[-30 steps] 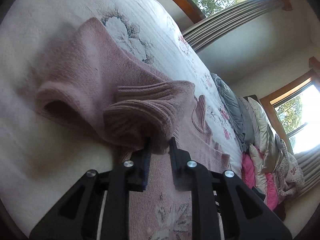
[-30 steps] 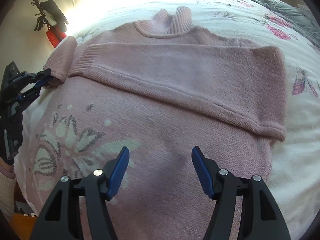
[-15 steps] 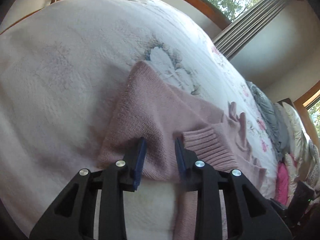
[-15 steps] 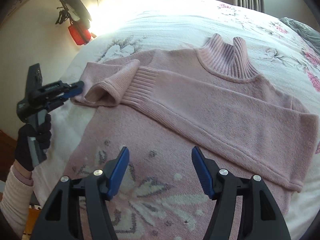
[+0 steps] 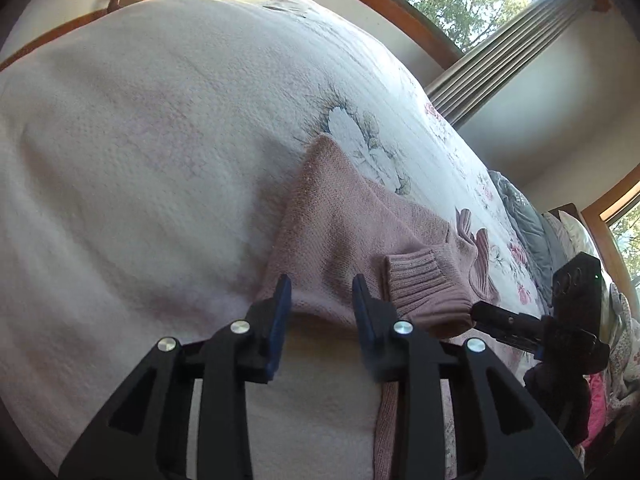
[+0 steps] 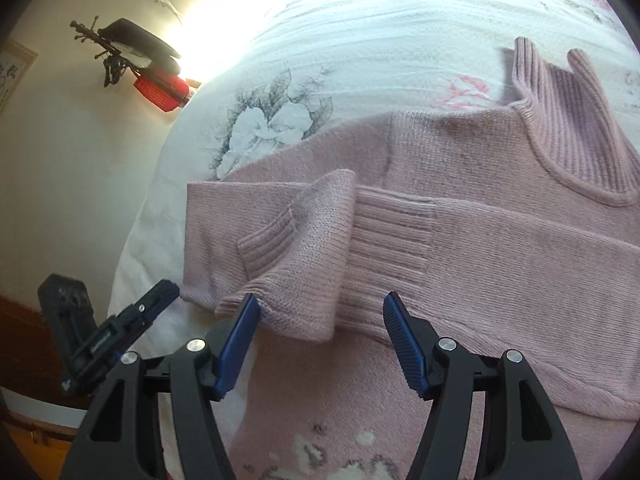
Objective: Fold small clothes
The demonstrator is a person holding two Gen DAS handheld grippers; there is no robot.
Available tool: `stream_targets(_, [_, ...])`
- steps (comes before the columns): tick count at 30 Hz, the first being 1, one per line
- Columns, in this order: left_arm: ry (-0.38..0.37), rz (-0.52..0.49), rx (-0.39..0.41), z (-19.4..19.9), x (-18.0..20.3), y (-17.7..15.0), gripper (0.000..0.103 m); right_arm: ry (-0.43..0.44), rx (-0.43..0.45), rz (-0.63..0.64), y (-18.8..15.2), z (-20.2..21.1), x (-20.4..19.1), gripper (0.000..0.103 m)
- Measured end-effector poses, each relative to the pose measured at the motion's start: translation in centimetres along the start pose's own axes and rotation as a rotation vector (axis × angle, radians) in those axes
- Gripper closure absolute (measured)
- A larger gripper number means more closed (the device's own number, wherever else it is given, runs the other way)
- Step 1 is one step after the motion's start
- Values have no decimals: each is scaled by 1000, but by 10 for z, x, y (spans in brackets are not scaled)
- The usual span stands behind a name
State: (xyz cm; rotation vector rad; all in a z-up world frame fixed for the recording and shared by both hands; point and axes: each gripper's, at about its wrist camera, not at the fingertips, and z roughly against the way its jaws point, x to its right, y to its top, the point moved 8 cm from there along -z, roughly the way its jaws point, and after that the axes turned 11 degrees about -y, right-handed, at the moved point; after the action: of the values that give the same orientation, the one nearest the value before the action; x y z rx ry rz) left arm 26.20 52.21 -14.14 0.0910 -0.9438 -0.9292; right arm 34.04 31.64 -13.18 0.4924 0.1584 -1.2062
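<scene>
A pink knit sweater (image 6: 500,248) lies flat on the white floral bedspread (image 6: 360,40), its ribbed turtleneck collar (image 6: 568,120) at the far right. One sleeve is laid across the chest, and the other sleeve (image 6: 304,232) is folded in at the shoulder with its ribbed cuff (image 5: 424,280) showing. My left gripper (image 5: 320,296) is open at the sleeve's folded edge, holding nothing. My right gripper (image 6: 320,316) stands wide open just above that sleeve fold, empty. Each gripper shows in the other's view: the left gripper (image 6: 166,290) and the right gripper (image 5: 480,312).
The bed's edge runs down the left of the right wrist view, with a wall and a red object (image 6: 160,88) beyond. Grey and pink pillows (image 5: 532,236) pile up at the far end. Curtains (image 5: 500,40) and windows stand behind the bed.
My left gripper let go of the sleeve cuff, opened and drew back to the fold's edge. My right gripper moved left across the sweater toward the folded sleeve, staying open.
</scene>
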Motion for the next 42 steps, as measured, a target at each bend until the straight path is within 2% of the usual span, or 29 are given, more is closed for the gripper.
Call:
stream_targets(1, [7,-9,3,4,0,1,70,11,-12,-15,2,-6,-1,39])
stream_targets(2, [12,-19,5,7,0,0,69,32,-25,-31,3,-13,-4,48])
stream_targets(3, [17,-26,5,8,1,0,68,57,-35,-43,3,-17,-5,68])
stream_targets(4, [20,-30,3,10,1,-1,68,77,-40,-54,2,-20,-7,78])
stream_targets(6, [22,-33,-2,9,1,-2,67,83,-9,-38,0,-17,-9,87])
stream_targets(8, [19,-33,-8,7,3,-3,67,86,26,0,-4,-6,-10,89])
stream_targets(11, [5,-42,-16,0,13,-5,67,106,90,34,-11,23,-3,89])
stream_targets(14, [-6,-67,-25,-12,29,-7,67,81,154,41,-14,54,17,90])
stream_targets(21, [-34,-134,-64,-50,76,-20,67,34,263,-35,-22,115,96,90])
stream_targets(24, [-26,-157,-85,-68,91,-26,66,-36,303,-66,-30,132,135,89])
stream_targets(28, [2,-162,-127,-94,97,-37,66,-99,304,-131,-42,132,180,89])
stream_targets(32, [86,-172,-179,-118,86,-48,66,-173,209,-166,-54,101,211,87])
stream_targets(34, [92,-182,-179,-120,85,-48,66,-256,164,-153,-61,87,221,81])
stream_targets(36, [94,-181,-182,-116,88,-47,66,-334,183,-119,-65,90,223,78])
stream_targets(39, [91,-223,-162,-106,102,-45,64,-328,232,-80,-61,101,207,66])
stream_targets(42, [43,-249,-167,-107,124,-47,61,-303,232,0,-52,101,178,63])
